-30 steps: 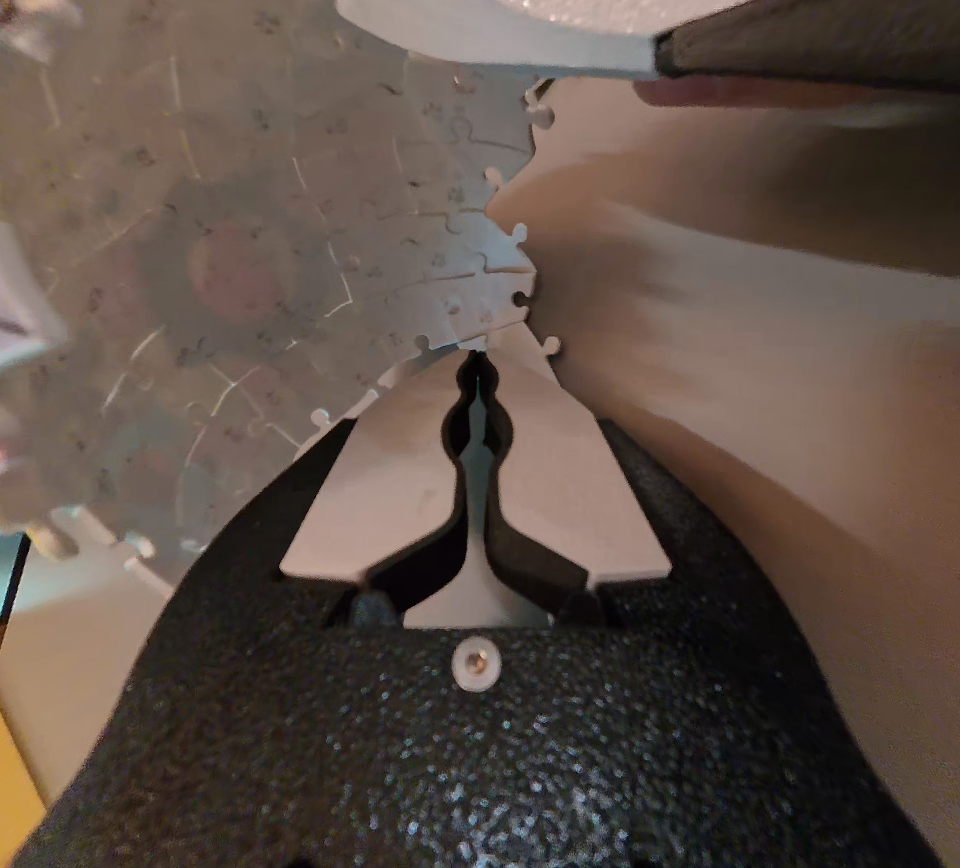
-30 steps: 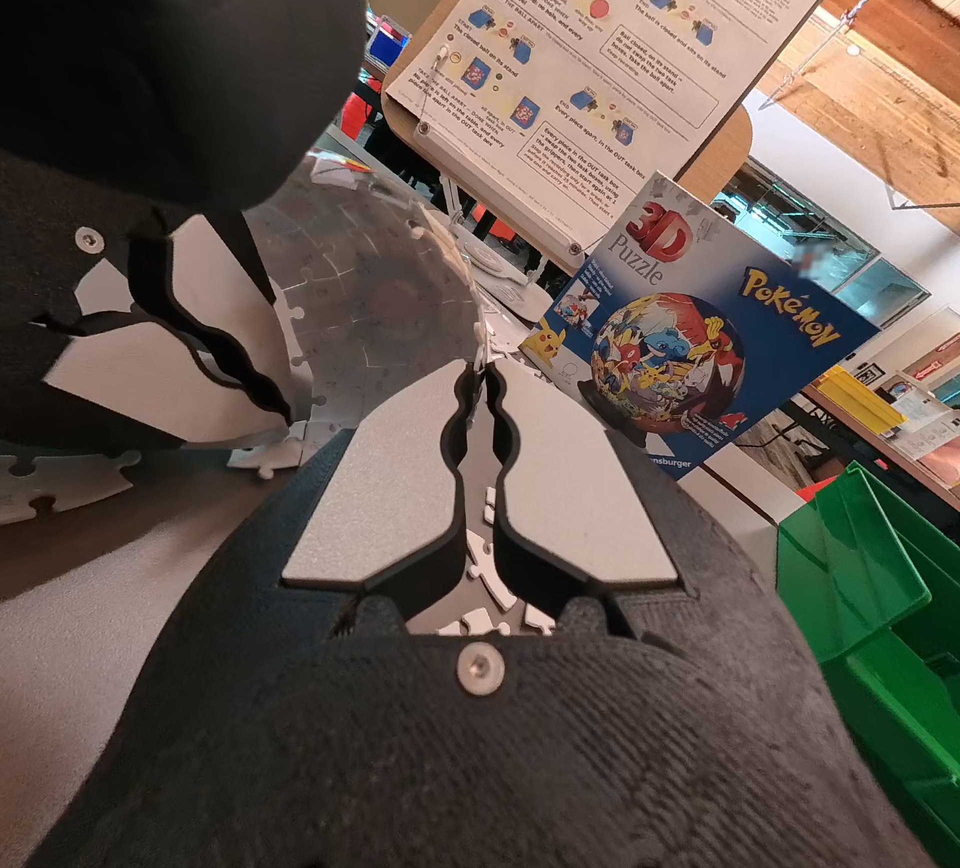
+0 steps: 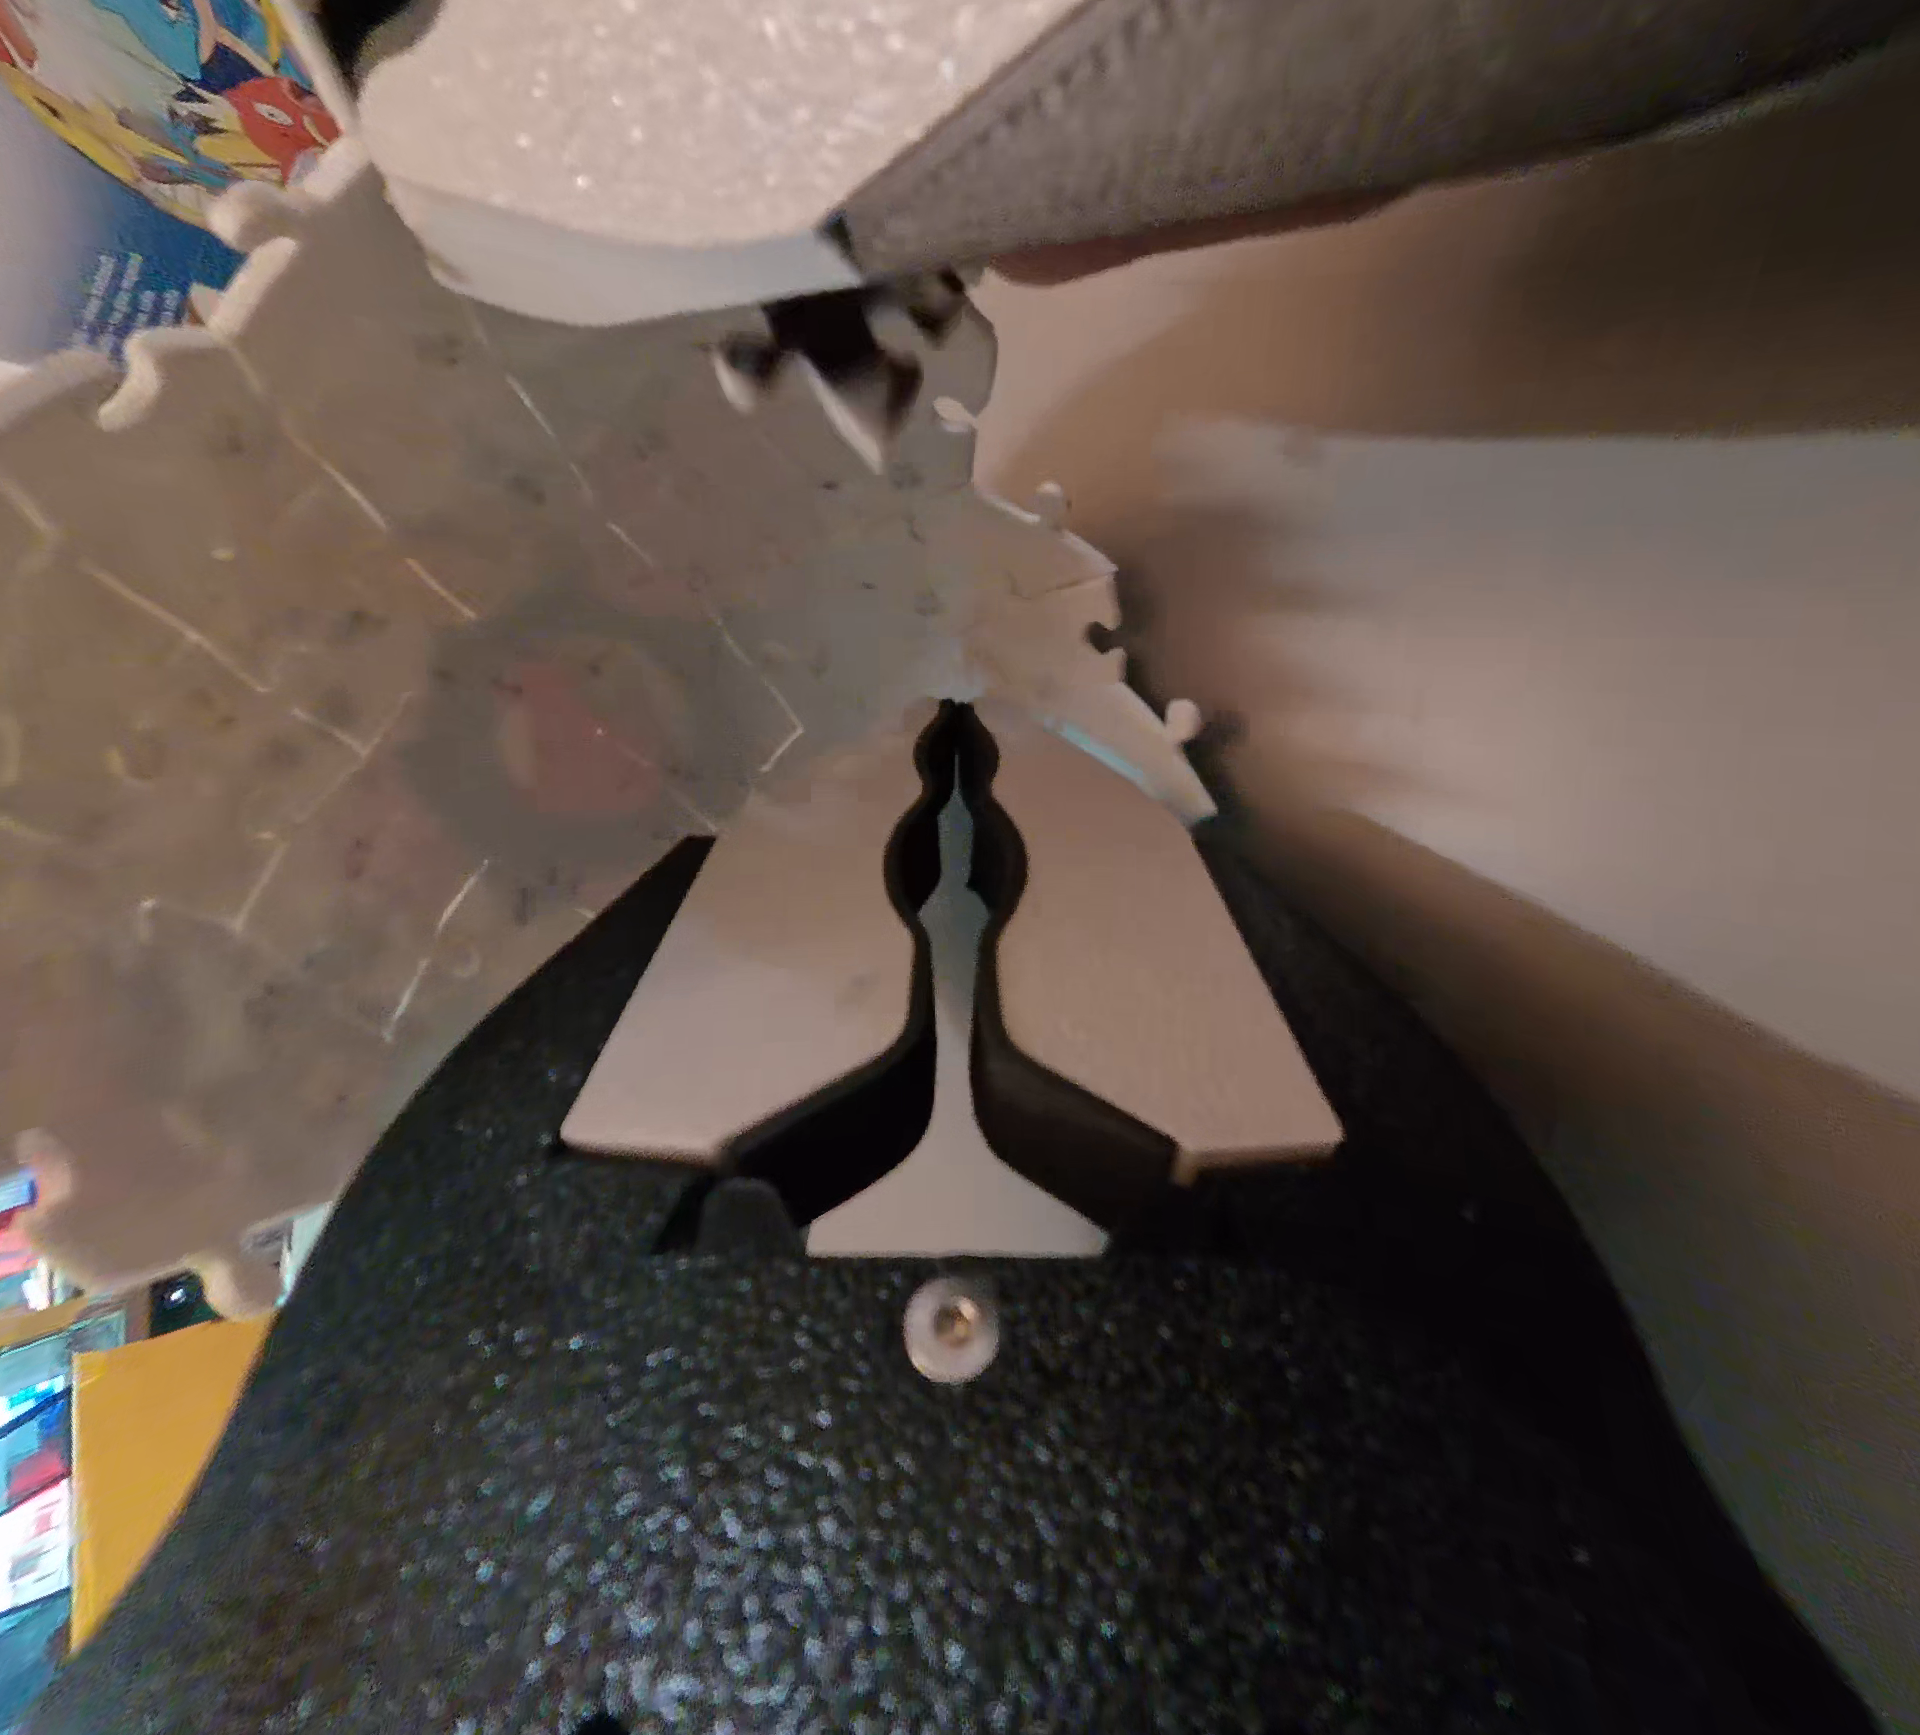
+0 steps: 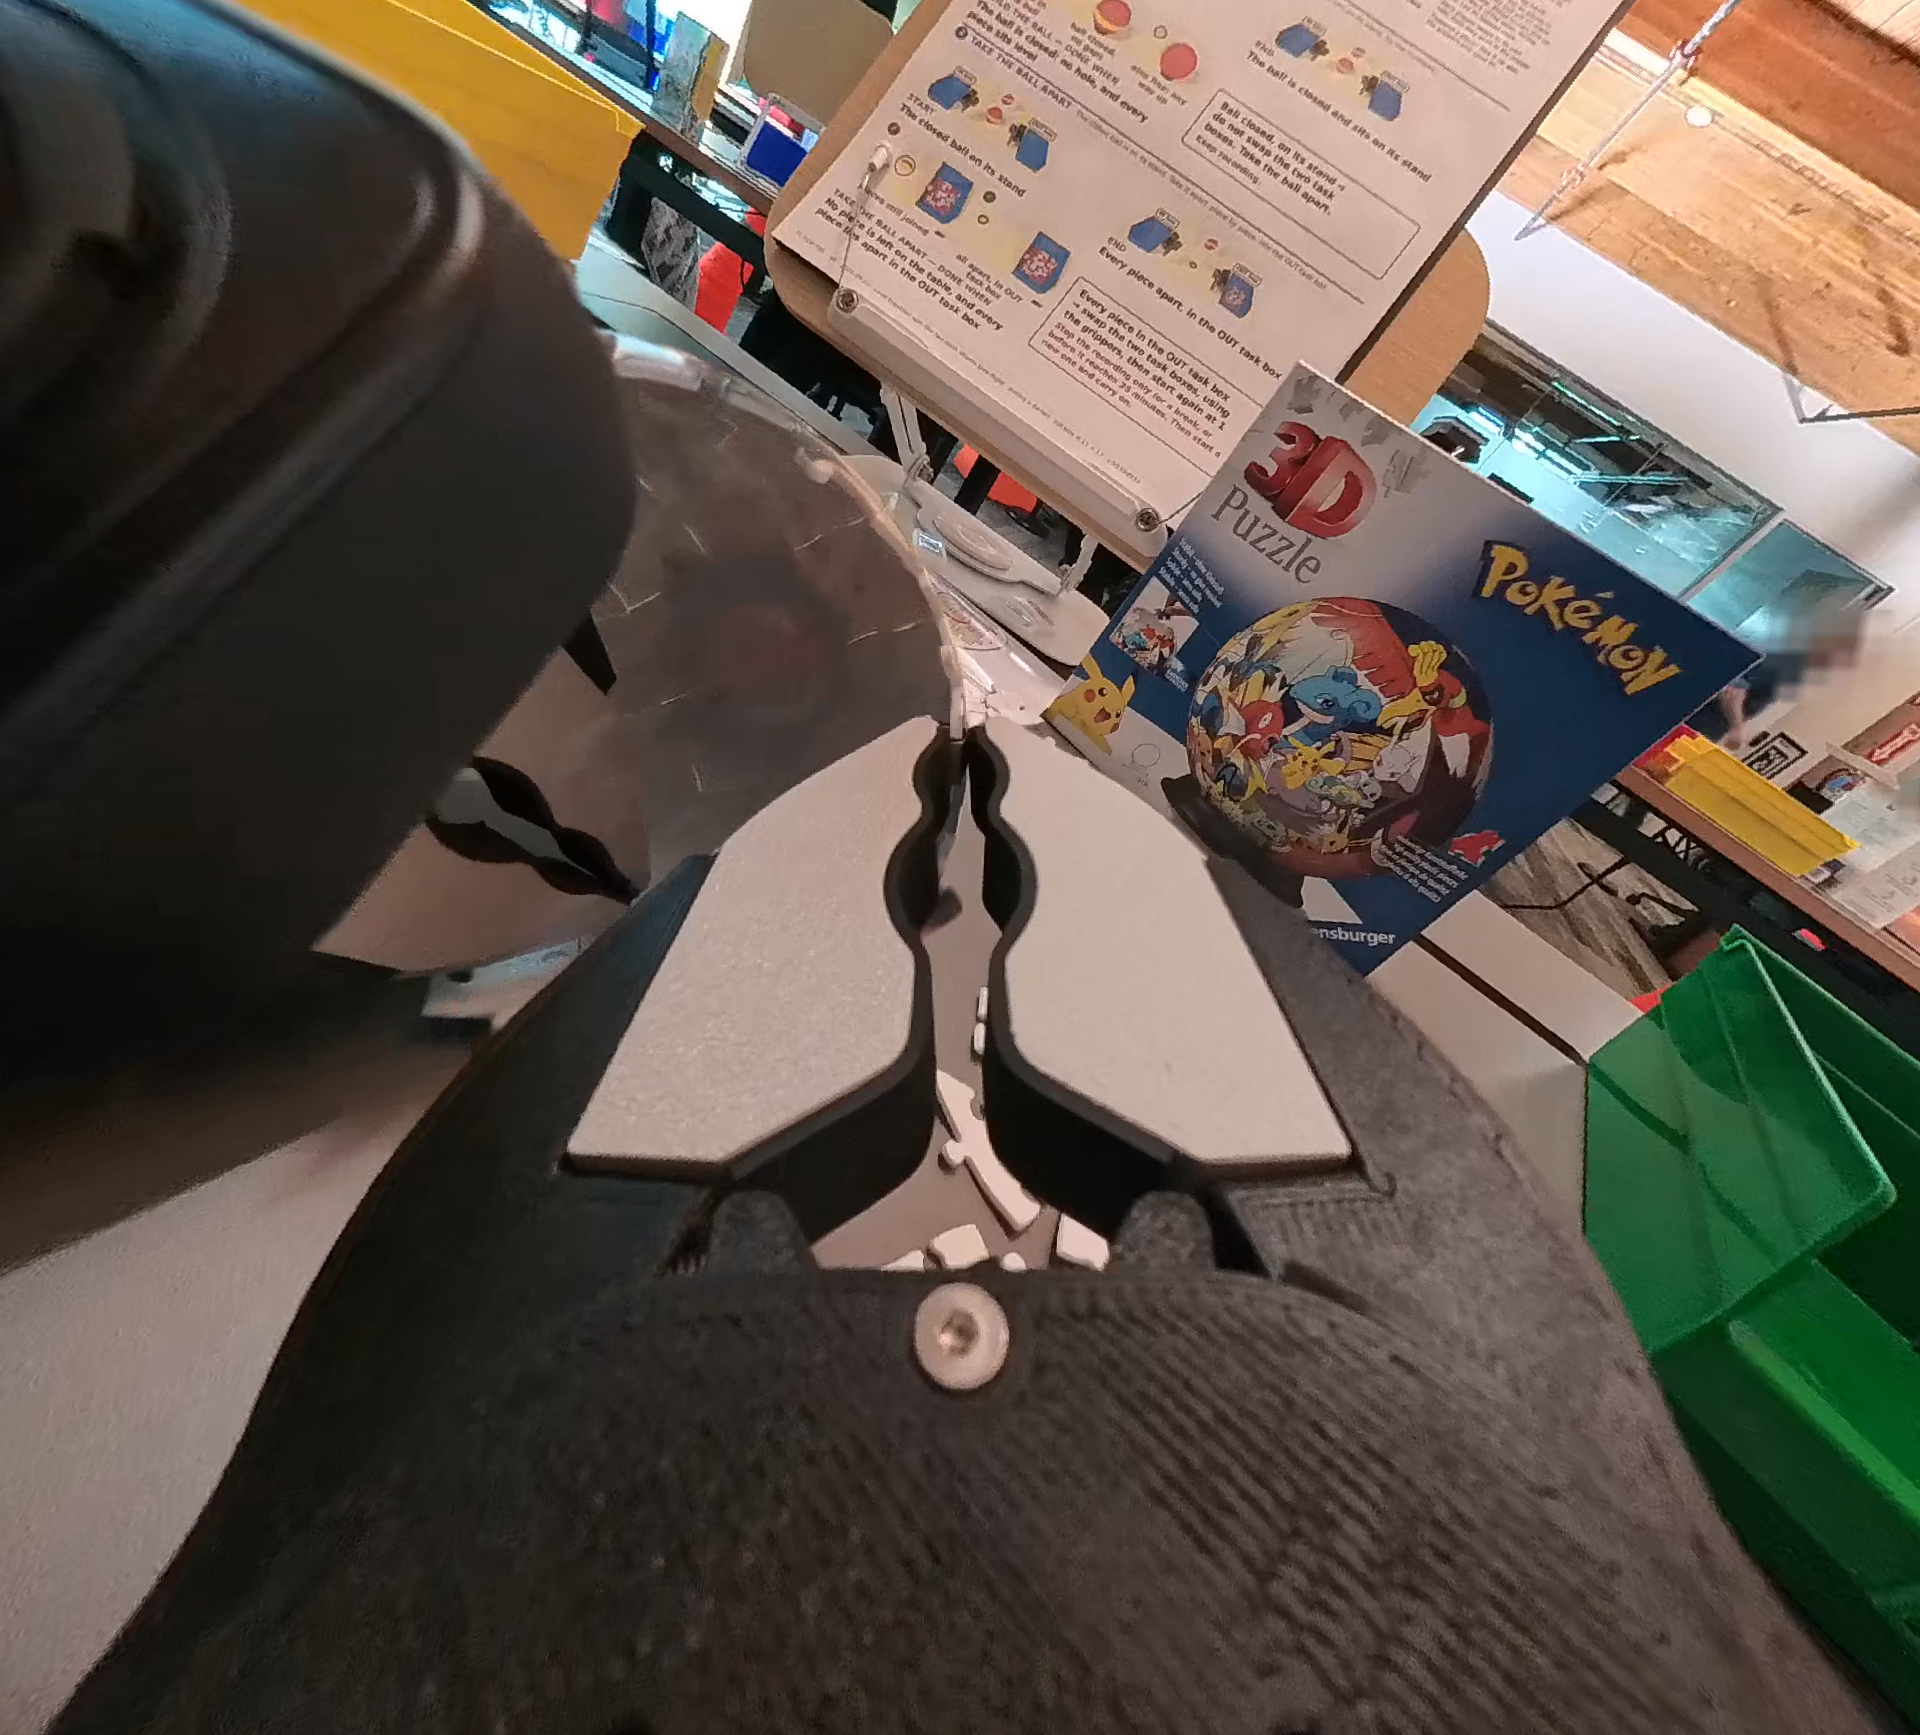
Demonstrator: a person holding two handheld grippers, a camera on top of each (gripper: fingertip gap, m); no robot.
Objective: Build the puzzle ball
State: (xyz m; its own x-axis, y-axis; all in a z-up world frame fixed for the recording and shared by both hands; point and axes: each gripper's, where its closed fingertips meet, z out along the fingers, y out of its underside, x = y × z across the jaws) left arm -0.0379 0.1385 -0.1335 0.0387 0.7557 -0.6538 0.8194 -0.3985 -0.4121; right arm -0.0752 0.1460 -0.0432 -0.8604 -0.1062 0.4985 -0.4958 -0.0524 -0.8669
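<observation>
Left gripper [image 3: 954, 719] clenched on the toothed rim of the half-built puzzle ball [image 3: 436, 646] held up off the counter, right gripper [image 4: 961, 740] likewise pinching its edge: light, thin, prone to popping apart, so best gripped gently at the rim

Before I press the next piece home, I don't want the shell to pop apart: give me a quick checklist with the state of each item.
1. Left gripper shut on the puzzle shell rim: ok.
2. Right gripper shut on the shell edge: ok.
3. Seams near the left grip seated: not ok, pieces splay.
4. Grippers clear of each other: cannot tell.
5. Puzzle box clear of the work: ok.
</observation>
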